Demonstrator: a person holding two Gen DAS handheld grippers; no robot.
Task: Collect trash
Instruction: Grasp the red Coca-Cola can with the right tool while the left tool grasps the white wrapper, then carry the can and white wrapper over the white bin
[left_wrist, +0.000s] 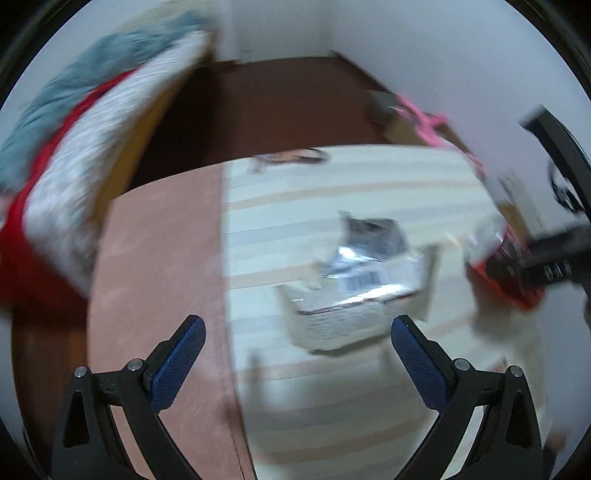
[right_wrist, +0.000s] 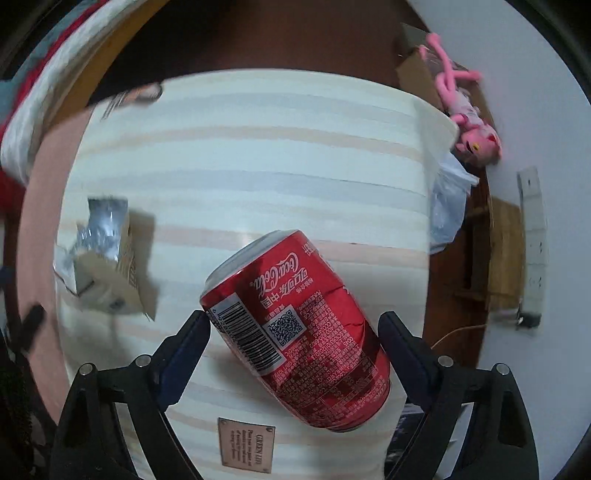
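A dented red Coca-Cola can (right_wrist: 295, 328) sits tilted between the fingers of my right gripper (right_wrist: 295, 325), above a striped cream cloth (right_wrist: 240, 147); the pads touch its sides. A torn carton with silver foil lining (left_wrist: 362, 280) lies on the same cloth in the left wrist view, just ahead of my left gripper (left_wrist: 297, 332), which is open and empty. The carton also shows at the left of the right wrist view (right_wrist: 107, 258). My right gripper with the red can (left_wrist: 506, 266) appears blurred at the right of the left wrist view.
A pink plush toy (right_wrist: 465, 110) lies on a cardboard box (right_wrist: 417, 70) by the wall. A clear plastic bag (right_wrist: 447, 199) sits at the cloth's right edge. A power strip (right_wrist: 532, 240) lies on the brown floor. Bedding (left_wrist: 92, 166) is at the left, with a pink mat (left_wrist: 159, 277) beside it.
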